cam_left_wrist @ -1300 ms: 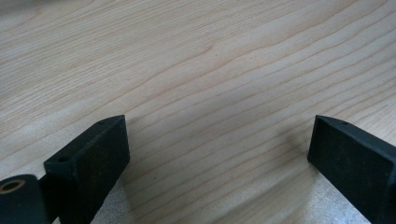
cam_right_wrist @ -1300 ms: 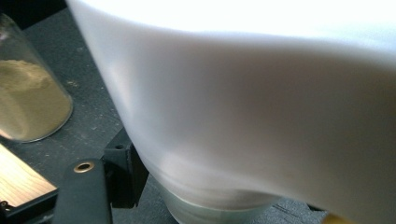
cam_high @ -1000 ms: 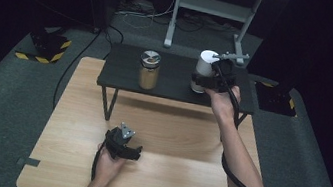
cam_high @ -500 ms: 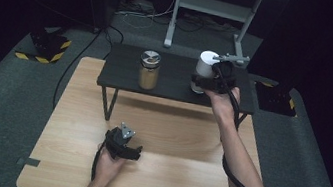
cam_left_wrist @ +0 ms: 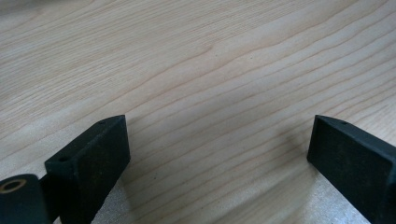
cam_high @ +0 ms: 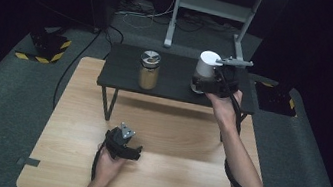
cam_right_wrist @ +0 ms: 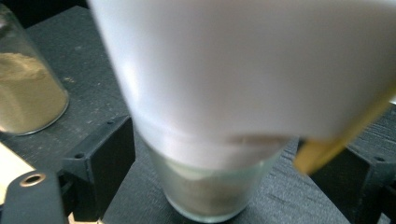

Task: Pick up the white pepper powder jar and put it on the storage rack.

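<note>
The right gripper (cam_high: pixel 204 85) has just been opening its jaws, and the white-topped jar (cam_high: pixel 205 69) stands between them on the black shelf (cam_high: pixel 171 81), no longer squeezed. The left gripper (cam_high: pixel 122 143) rests on the wooden surface (cam_high: pixel 172 140), jaws wide open with nothing between them.

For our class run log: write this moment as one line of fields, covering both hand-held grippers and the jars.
left hand-held gripper: open, over wooden table | right hand-held gripper: just opened, white-topped jar between jaws | metal-lidded jar: upright on black shelf
</note>
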Motion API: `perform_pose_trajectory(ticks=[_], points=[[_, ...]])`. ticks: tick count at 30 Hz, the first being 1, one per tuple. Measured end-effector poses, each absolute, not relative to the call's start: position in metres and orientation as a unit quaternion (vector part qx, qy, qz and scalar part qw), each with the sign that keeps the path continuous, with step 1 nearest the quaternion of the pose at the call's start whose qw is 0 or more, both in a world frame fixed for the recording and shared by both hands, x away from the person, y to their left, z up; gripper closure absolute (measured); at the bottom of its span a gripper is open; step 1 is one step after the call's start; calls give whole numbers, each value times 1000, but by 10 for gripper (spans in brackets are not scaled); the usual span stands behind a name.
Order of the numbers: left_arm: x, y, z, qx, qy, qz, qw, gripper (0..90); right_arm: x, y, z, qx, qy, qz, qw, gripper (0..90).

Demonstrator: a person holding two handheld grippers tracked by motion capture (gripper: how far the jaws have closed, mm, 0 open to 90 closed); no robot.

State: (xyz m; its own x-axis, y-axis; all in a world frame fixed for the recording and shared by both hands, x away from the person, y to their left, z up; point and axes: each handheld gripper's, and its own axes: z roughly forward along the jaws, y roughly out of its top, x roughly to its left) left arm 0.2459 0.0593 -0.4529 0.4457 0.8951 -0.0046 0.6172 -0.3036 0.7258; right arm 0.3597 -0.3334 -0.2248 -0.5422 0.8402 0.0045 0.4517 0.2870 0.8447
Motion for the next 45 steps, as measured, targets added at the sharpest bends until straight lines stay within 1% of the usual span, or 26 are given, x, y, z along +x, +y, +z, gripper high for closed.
perform_pose_trajectory(ticks=[3,13,16,24,37,45], points=[[246,59,-453,781,484,206,337,57,351,-336,-228,415,766,428,240,118],[246,59,-453,781,484,207,337,56,333,-356,-240,415,757,445,237,128],[246,59,-453,782,483,207,335,56,324,-362,-246,412,754,450,243,144],[246,59,-453,782,483,207,335,56,303,-381,-260,406,748,463,248,149],[246,59,-452,782,482,207,335,56,266,-415,-288,418,729,478,255,151],[246,59,-453,782,482,207,335,55,245,-427,-308,427,726,475,257,151]])
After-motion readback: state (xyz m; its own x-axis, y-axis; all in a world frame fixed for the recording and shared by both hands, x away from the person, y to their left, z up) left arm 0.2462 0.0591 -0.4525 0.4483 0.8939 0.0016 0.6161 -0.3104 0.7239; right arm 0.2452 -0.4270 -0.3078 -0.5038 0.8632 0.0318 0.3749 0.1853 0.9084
